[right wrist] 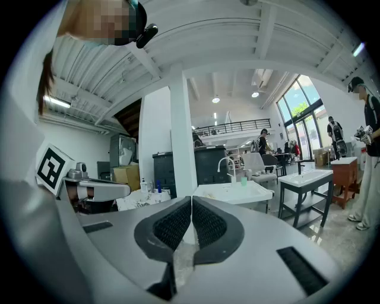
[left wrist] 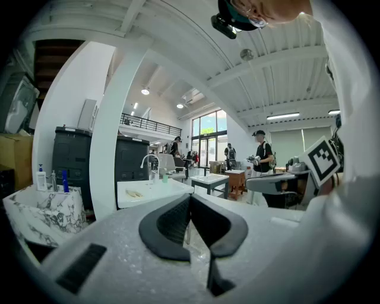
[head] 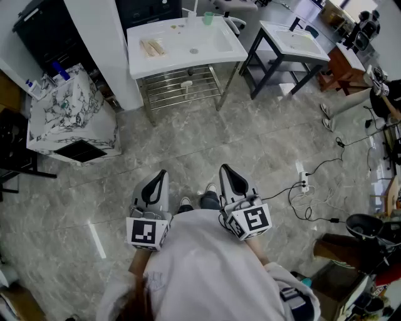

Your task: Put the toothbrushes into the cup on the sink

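Observation:
A white sink (head: 216,47) stands at the far end of the floor in the head view. Several toothbrushes (head: 152,47) lie on its left part, and a small green cup (head: 208,19) stands at its back edge near the tap. Both grippers are held close to the person's body, far from the sink. My left gripper (head: 161,173) is shut with nothing between its pads. My right gripper (head: 224,168) is likewise shut and holds nothing. The left gripper view shows the sink (left wrist: 151,189), toothbrushes (left wrist: 134,193) and cup (left wrist: 165,177) beyond the gripper (left wrist: 190,199). The right gripper view shows the gripper (right wrist: 192,202), sink (right wrist: 234,191) and cup (right wrist: 243,181).
A marble-patterned cabinet (head: 69,119) with bottles stands at the left, beside a white column (head: 100,44). A metal rack (head: 182,88) sits under the sink. A second sink on a black frame (head: 291,41) is at the right. Cables and a power strip (head: 304,185) lie on the floor.

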